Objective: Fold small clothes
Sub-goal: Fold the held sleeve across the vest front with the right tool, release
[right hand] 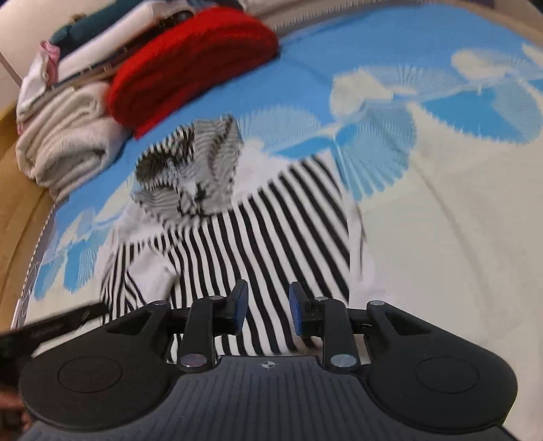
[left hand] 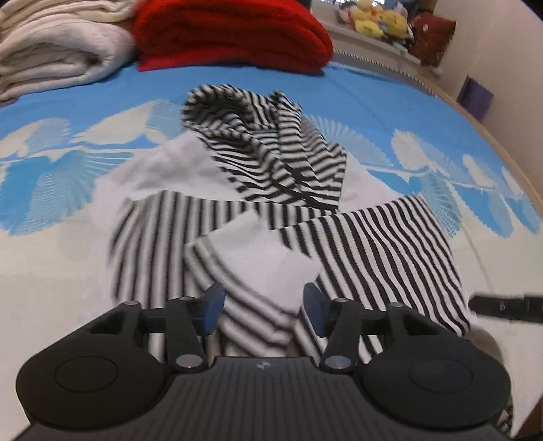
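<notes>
1. The bed [left hand: 51, 271], covered with a blue and cream patterned spread, fills both views.
2. A black-and-white striped hooded top [left hand: 271, 176] lies on the spread at the centre of each frame, its hood [right hand: 190, 163] toward the upper middle and a sleeve folded across the body.
3. A folded red blanket [left hand: 230, 30] and a cream blanket [left hand: 57, 51] sit at the upper left, just beyond the hood.
4. The left tongs [left hand: 263, 307], at the lower centre of the left wrist view, stand open over the folded sleeve, gripping nothing.
5. The right tongs [right hand: 268, 307], at the lower centre of the right wrist view, are likewise parted above the striped body, holding nothing.
6. Plush toys [left hand: 380, 17] line the upper right.
</notes>
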### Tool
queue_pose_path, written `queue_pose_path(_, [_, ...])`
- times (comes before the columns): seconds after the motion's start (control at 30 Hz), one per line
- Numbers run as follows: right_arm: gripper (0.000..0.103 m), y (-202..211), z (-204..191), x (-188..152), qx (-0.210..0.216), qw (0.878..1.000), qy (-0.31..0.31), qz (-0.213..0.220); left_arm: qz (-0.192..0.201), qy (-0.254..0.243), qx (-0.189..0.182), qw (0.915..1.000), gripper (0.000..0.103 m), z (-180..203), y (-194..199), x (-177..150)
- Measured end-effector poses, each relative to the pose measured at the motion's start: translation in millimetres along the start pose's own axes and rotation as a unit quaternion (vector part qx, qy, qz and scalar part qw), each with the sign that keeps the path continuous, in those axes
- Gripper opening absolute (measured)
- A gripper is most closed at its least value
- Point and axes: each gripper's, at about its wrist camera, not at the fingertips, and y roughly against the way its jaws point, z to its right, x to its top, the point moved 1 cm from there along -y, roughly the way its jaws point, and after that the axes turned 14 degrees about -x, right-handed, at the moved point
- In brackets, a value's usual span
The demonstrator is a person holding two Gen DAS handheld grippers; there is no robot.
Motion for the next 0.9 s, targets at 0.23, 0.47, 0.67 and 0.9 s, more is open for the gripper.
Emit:
queue_pose_path(0.23, [0.029, -32, 18, -8, -0.049, 0.996, -0.016, -0.07, -0.047, -0.051, 0.033, 0.997, 0.058, 2, -61, -6])
queue_pose_path(0.47, [0.028, -43, 13, -11, -0.079, 0.993, -0.001, -0.092, -0.014, 0.147, 0.037, 0.9884, 0.028, -66, 5, 0])
queue_pose_path(0.67, [0.029, -47, 0, -11, -0.1, 0.991, 0.02, -0.088, -0.003, 0.232, -0.027, 0.9724, 0.053, -117, 35, -13])
queue_pose_path(0.9, [0.028, -40, -10, -9, -0.097, 0.992, 0.019, -0.078, -0.003, 0.251, -0.037, 0.9673, 0.034, -131, 39, -13])
